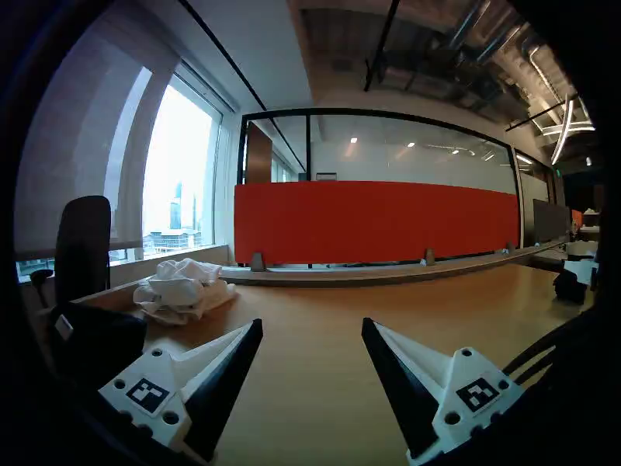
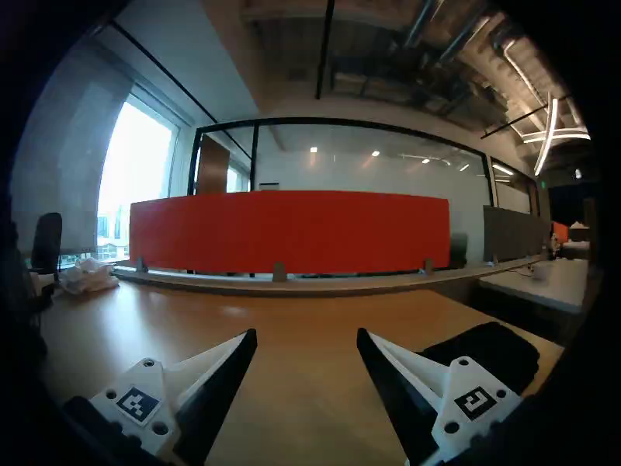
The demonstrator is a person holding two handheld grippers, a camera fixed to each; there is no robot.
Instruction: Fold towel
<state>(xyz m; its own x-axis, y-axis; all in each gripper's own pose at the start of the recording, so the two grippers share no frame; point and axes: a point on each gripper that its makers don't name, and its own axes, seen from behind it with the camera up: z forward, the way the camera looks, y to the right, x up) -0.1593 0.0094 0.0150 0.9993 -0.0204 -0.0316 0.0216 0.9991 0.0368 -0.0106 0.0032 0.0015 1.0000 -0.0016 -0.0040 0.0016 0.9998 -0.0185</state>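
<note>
In the left gripper view, a red screen lines the tabletop's far edge. The left gripper is wide open (nothing inside). The crumpled white towel lies ahead, near the far left corner.

In the right gripper view, the right gripper is wide open, with a black lump beside it. The towel is well apart, far left.

The crumpled white towel lies heaped on the desk, its edges lost in its own folds, and in the right gripper view it is too small for me to read. A dark shape low in the left gripper view is cut by the edge. A black bundle sits partly behind the right gripper's finger; I cannot identify it.
</note>
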